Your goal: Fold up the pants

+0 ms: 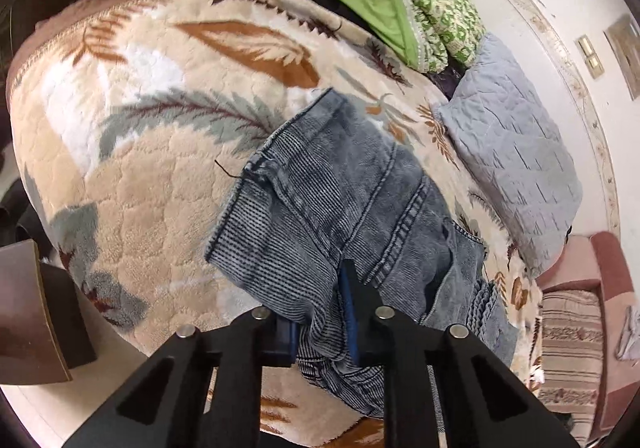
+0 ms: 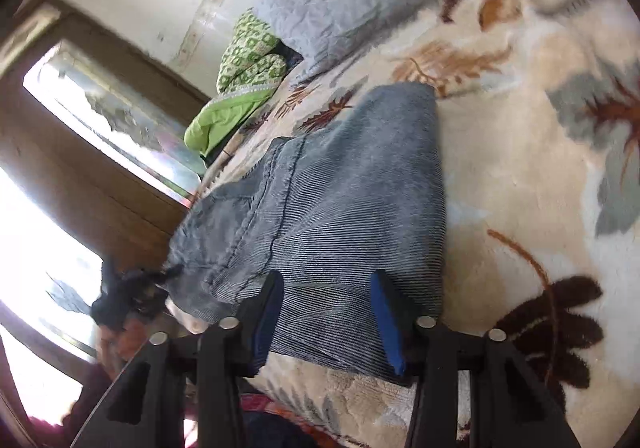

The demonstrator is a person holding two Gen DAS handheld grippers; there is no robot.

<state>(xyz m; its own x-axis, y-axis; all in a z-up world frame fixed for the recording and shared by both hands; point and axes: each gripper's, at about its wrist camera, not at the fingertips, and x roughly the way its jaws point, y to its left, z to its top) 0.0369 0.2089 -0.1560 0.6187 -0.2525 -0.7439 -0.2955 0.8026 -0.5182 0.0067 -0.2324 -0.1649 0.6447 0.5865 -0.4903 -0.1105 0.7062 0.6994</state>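
Observation:
Grey-blue washed denim pants (image 1: 340,184) lie folded on a bed under a cream leaf-patterned blanket (image 1: 160,188). In the left wrist view my left gripper (image 1: 320,324) is shut on a bunched edge of the pants at the near side. Cloth drapes over its left finger, and the right blue pad (image 1: 350,308) presses into the denim. In the right wrist view the pants (image 2: 340,184) stretch away as a folded block. My right gripper (image 2: 326,316) holds their near edge, with the folded layers filling the gap between its blue pads (image 2: 384,316).
A grey quilted pillow (image 1: 508,152) lies at the head of the bed beside a green patterned bundle (image 1: 400,16). A wooden-framed window (image 2: 100,128) sits beyond the bed. A dark wooden piece of furniture (image 1: 32,312) stands at the bed's left edge, and a striped cushion (image 1: 572,344) lies at the right.

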